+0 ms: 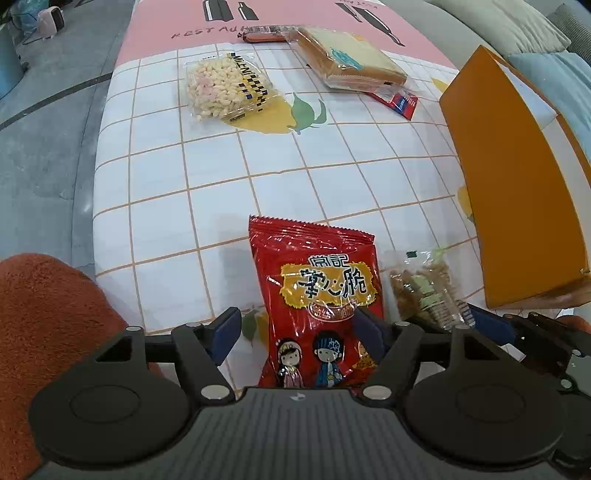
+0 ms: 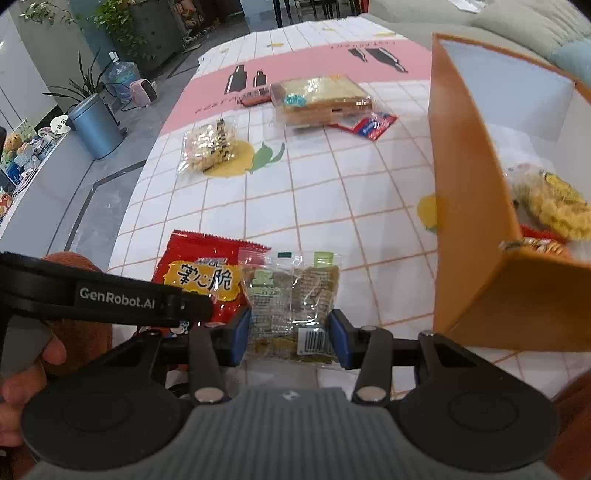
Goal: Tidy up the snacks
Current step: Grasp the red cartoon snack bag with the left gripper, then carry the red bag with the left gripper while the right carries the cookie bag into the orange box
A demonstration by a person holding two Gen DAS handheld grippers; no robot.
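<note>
Left wrist view: left gripper (image 1: 297, 334) spread wide, astride the lower part of the red snack bag (image 1: 317, 295), blue pads (image 1: 227, 332) clear of the foil, so nothing gripped yet. Bag flat on the tiled tablecloth (image 1: 184, 184), lengthwise between the fingers, probably lined up for a pinch across its width. Clear cracker packet (image 1: 424, 288) just beside it on the right. Further off, puffed-snack packet (image 1: 225, 86), wrapped bread (image 1: 351, 61), a sausage stick (image 1: 266, 33) and a small red-blue sachet (image 1: 400, 101), all waiting loose. Orange box (image 1: 517, 177) along the right edge, likely the collecting place.

Right wrist view: right gripper (image 2: 290, 336) at middling width, pads pressed on both sides of the clear cracker packet (image 2: 291, 302), wrapper squeezed between them; held, apparently for transfer. Red snack bag (image 2: 199, 273) touching its left edge, partly under the left gripper's black arm (image 2: 110, 295). Orange box (image 2: 480, 184) near on the right, open side up, already holding a yellow snack packet (image 2: 554, 206), hence a short carry.
</note>
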